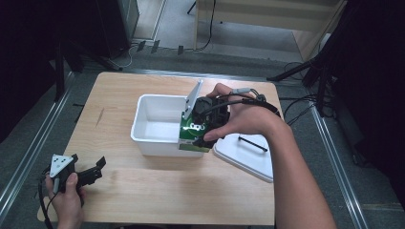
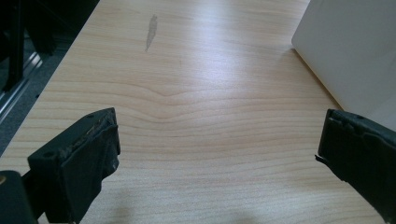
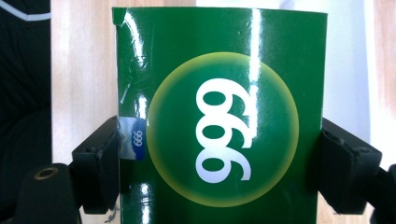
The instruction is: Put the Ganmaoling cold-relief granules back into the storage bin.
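A glossy green carton [image 3: 219, 70] with a white "999" in a yellow circle stands between the jaws of my right gripper [image 3: 219, 163], which press on both its sides. In the high view the carton [image 1: 191, 143] hangs at the right end of the white bin [image 1: 143, 138], over its rim, with the right gripper [image 1: 199, 128] shut on it. My left gripper [image 1: 90, 171] rests near the table's front left corner. Its jaws [image 2: 219, 135] stand wide apart with only bare wood between them.
A white lid [image 1: 248, 155] with a black handle lies on the table right of the bin. The bin's outer wall [image 2: 355, 51] rises ahead and to the right of the left gripper. Cables and stands ring the table.
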Motion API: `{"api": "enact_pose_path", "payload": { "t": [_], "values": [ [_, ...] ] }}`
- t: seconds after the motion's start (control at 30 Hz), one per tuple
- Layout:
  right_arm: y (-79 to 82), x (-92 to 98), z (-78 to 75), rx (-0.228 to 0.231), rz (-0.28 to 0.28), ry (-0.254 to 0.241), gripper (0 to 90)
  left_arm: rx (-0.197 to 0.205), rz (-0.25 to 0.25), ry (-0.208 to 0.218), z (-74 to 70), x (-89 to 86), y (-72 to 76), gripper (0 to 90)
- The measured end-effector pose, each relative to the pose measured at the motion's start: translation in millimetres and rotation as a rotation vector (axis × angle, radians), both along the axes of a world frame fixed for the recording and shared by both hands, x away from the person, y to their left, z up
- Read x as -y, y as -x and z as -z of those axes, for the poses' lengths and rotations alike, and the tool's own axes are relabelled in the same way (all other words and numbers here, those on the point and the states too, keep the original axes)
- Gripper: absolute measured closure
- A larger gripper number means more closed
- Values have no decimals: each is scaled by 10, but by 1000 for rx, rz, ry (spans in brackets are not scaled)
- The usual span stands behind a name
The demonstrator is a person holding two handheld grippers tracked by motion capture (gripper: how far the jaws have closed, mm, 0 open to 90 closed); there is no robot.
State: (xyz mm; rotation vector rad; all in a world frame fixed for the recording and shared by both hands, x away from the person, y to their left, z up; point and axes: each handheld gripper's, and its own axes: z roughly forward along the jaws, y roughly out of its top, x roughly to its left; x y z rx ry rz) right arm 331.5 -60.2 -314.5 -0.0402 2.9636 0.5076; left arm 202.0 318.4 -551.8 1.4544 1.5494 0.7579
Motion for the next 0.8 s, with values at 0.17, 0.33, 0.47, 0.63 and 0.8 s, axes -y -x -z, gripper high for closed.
{"api": "enact_pose_path", "payload": {
  "t": [0.17, 0.33, 0.47, 0.63, 0.8],
  "values": [
    [-106, -57, -4, 24, 3, -8, 162, 3, 0, -1, -1, 5, 2, 0],
    [-218, -80, 3, 26, 26, -2, 162, 1, 2, 5, -1, -3, 3, 0],
    [-306, -108, 19, 26, 28, -5, 162, 0, 5, 2, -1, -2, 4, 0],
    [-426, -159, 64, 23, 43, -10, 162, -2, 4, 7, -1, -9, 4, 0],
    [-520, -216, 77, 49, 52, -15, 162, -2, 5, 12, 1, -15, 1, 0]
  ]
}}
